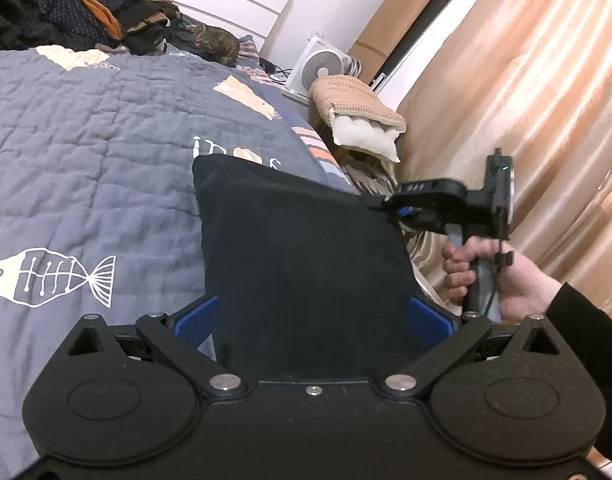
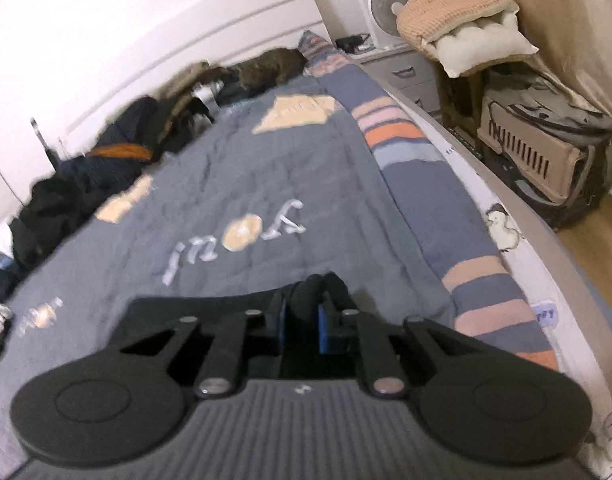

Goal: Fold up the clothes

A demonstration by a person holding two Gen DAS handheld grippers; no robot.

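A black garment (image 1: 301, 256) lies spread on the grey fish-print quilt (image 1: 85, 140) near the bed's right edge. My left gripper (image 1: 312, 312) stands over its near edge, jaws wide apart. The cloth fills the gap, and the blue pads (image 1: 195, 320) show at its sides without pressing it. A hand holds my right gripper (image 1: 380, 205) at the right, shut on the garment's far right corner. In the right wrist view, the right gripper (image 2: 306, 300) has its blue pads close together with a bunch of the black garment (image 2: 312, 286) pinched between them.
A pile of dark clothes (image 1: 65, 8) lies by the headboard. Beside the bed stand a white fan (image 1: 322, 68), a folded cushion (image 1: 358, 116), a nightstand (image 2: 410, 72) and a pet carrier (image 2: 538, 152). A tan curtain (image 1: 526, 80) hangs on the right.
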